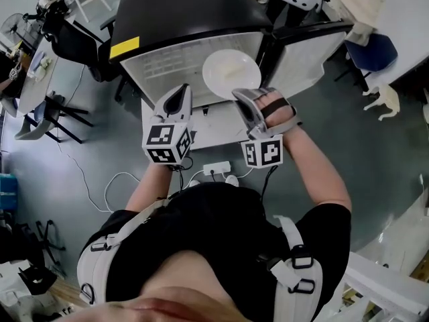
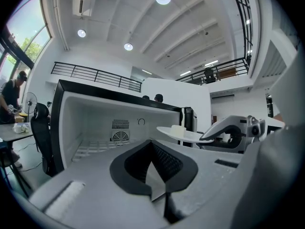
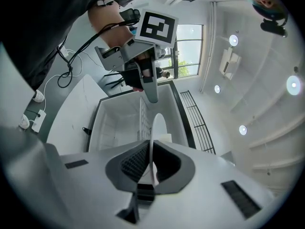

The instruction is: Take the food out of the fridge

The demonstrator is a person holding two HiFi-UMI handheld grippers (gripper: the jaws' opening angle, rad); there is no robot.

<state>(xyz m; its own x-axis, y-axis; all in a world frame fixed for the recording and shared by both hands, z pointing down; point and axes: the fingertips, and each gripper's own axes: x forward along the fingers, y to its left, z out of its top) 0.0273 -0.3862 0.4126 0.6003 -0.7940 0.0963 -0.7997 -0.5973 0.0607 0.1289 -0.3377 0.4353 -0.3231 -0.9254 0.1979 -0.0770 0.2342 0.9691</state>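
Observation:
A small black fridge [image 1: 181, 15] stands open on a white table, its white inside [image 2: 95, 128] facing me. In front of the opening my right gripper [image 1: 242, 98] is shut on the near rim of a white plate [image 1: 231, 72]. A pale block of food [image 2: 178, 129] rests on the plate [image 2: 183, 134]. In the right gripper view the plate [image 3: 157, 125] stands edge-on between the pads of that gripper [image 3: 150, 163], with the food [image 3: 165, 138] beside it. My left gripper [image 1: 179, 100] hovers left of the plate, shut and holding nothing [image 2: 153, 151].
The fridge door [image 1: 312, 52] hangs open to the right. A power strip [image 1: 216, 169] and cables lie on the floor by my body. Chairs and a desk [image 1: 40, 79] stand at the left, where a person [image 2: 12, 97] is working.

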